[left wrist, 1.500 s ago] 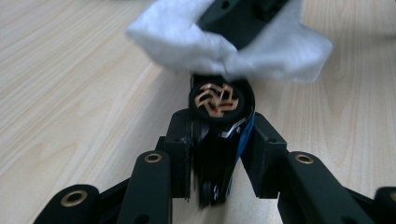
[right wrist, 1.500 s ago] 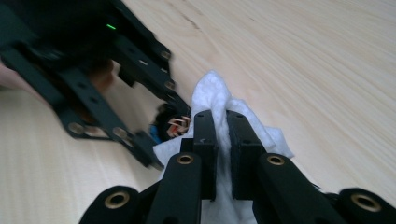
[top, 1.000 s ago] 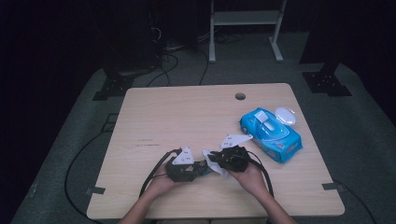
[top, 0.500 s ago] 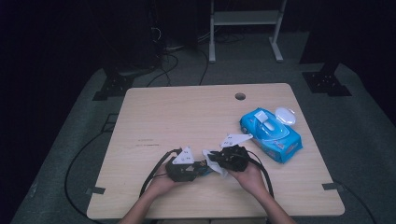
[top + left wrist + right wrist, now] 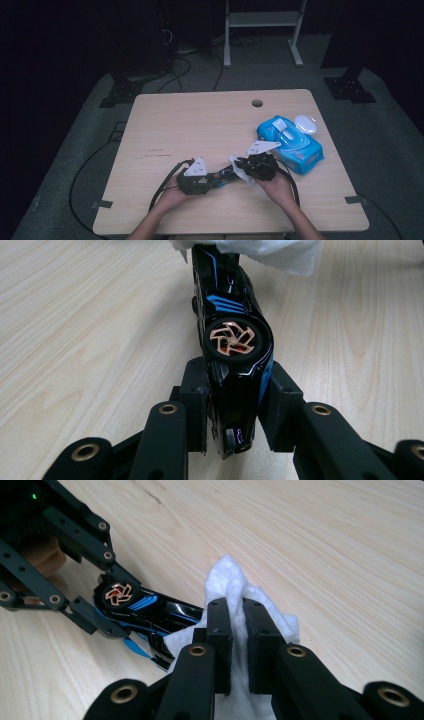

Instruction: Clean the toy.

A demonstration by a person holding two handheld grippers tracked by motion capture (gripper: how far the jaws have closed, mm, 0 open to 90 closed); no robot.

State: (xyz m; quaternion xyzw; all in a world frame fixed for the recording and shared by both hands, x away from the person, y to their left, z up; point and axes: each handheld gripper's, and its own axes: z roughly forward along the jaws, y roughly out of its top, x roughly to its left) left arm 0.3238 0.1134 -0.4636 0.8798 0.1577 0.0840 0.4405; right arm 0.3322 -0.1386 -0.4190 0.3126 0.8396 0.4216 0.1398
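Wiping step in hand. My left gripper is clamped on the toy car, held on its side over the table. My right gripper pinches the white wipe against the car's far end. Next: a firm stroke along the body. The contact patch is probably hidden under the wipe.

High view looks down from afar; both gripper views sit close, facing along their jaws, sharing the toy car.
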